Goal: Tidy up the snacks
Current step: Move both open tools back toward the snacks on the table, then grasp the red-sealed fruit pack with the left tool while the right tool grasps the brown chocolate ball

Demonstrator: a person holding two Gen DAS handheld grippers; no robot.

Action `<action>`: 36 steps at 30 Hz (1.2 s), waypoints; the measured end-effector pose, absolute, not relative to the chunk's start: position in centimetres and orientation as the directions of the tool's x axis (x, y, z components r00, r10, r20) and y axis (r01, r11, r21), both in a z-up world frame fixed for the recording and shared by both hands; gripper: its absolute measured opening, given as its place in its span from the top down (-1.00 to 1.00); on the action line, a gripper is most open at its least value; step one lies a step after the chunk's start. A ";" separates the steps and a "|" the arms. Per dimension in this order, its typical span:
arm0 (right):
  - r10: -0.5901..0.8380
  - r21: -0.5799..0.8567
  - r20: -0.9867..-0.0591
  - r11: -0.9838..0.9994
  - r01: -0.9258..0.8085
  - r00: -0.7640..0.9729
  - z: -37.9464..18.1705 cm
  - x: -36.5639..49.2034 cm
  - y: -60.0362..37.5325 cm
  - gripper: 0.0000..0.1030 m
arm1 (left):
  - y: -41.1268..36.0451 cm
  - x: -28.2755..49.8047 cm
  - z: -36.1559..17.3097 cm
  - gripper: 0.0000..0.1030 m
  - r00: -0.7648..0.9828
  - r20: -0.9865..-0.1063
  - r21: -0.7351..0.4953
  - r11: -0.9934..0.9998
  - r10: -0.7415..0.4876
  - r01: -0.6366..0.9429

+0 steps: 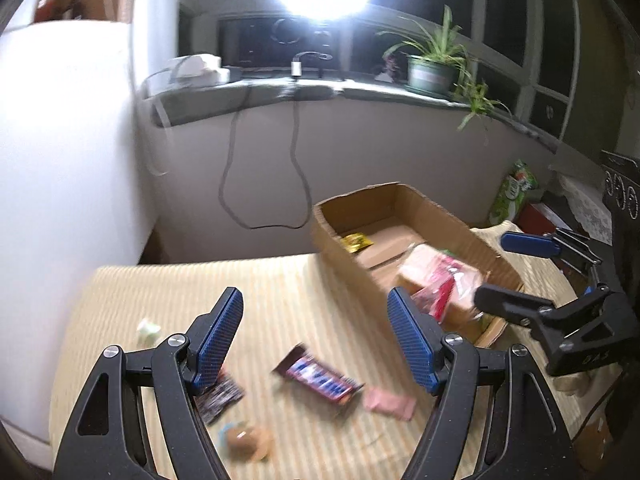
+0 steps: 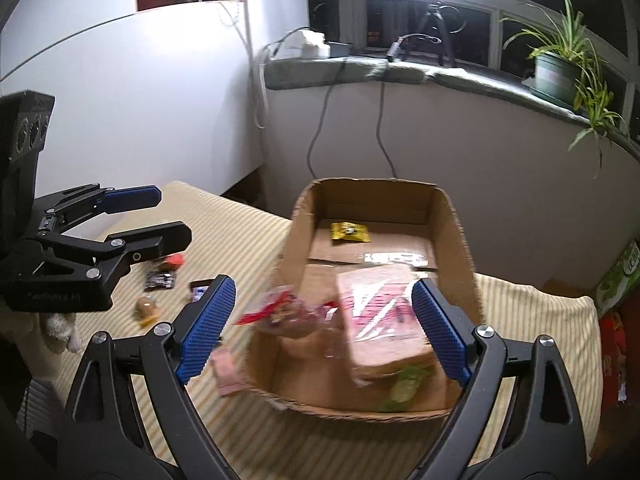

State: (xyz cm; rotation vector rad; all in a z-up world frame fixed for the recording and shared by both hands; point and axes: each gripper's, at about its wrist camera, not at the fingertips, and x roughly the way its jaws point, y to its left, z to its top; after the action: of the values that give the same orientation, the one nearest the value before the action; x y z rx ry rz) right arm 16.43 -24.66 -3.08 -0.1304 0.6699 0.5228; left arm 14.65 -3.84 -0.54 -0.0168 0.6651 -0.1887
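- Done: the box (image 2: 452, 240) on the striped cloth (image 1: 168, 292) already holds a yellow packet (image 2: 349, 232), a wrapped sandwich (image 2: 380, 312) and a red snack bag (image 2: 288, 312).
- Left: a chocolate bar (image 1: 318, 380), a pink packet (image 1: 390, 400), a dark packet (image 1: 220, 398) and a round snack (image 1: 246, 438) lie loose on the cloth, beside the box.
- Left gripper (image 1: 316, 340) gapes empty above the loose snacks.
- Right gripper (image 2: 324, 328) gapes empty over the box.

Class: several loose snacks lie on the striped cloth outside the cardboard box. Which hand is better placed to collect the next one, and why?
Left. Its open tongs hang right over the purple bar and pink packet, while the right tongs face into the box.
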 end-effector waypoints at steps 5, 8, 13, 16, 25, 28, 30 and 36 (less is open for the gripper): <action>0.459 0.054 -0.615 0.836 -0.547 0.641 -2.8 15.0 -23.0 -0.79 | 0.4 12.4 -0.9 -0.45 0.786 -0.608 -0.089 0.993 -0.113 0.074; 0.487 0.058 -0.611 0.814 -0.579 0.624 -2.8 14.1 -21.8 -0.79 | 3.2 10.9 -1.5 -0.45 0.787 -0.614 -0.092 0.996 -0.062 0.007; 0.532 0.062 -0.616 0.769 -0.637 0.581 -3.1 12.7 -19.3 -0.79 | 6.9 8.7 -3.1 -0.45 0.768 -0.640 -0.107 0.991 -0.005 -0.082; 0.550 0.065 -0.627 0.742 -0.667 0.552 -3.7 12.2 -17.4 -0.79 | 8.5 7.6 -4.0 -0.45 0.758 -0.652 -0.118 0.985 0.019 -0.127; 0.589 0.076 -0.665 0.665 -0.743 0.460 -6.2 11.0 -12.2 -0.79 | 11.9 6.9 -6.9 -0.44 0.726 -0.688 -0.171 0.964 0.029 -0.201; 0.592 0.082 -0.683 0.644 -0.761 0.427 -7.2 11.0 -10.6 -0.66 | 12.4 7.3 -7.5 -0.44 0.720 -0.694 -0.189 0.961 0.015 -0.202; 0.594 0.098 -0.699 0.631 -0.770 0.398 -7.8 11.2 -9.6 -0.52 | 12.7 7.6 -7.9 -0.40 0.715 -0.699 -0.200 0.959 0.005 -0.202; 0.584 0.125 -0.742 0.604 -0.787 0.330 -10.0 11.8 -7.4 -0.15 | 13.5 8.5 -9.0 -0.30 0.699 -0.715 -0.243 0.947 -0.027 -0.212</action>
State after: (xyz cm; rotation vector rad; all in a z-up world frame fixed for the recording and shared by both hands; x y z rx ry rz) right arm 11.83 -7.40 -9.96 -0.2779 0.8398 0.9116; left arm 8.50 13.52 -8.96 -0.3200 0.7939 0.1053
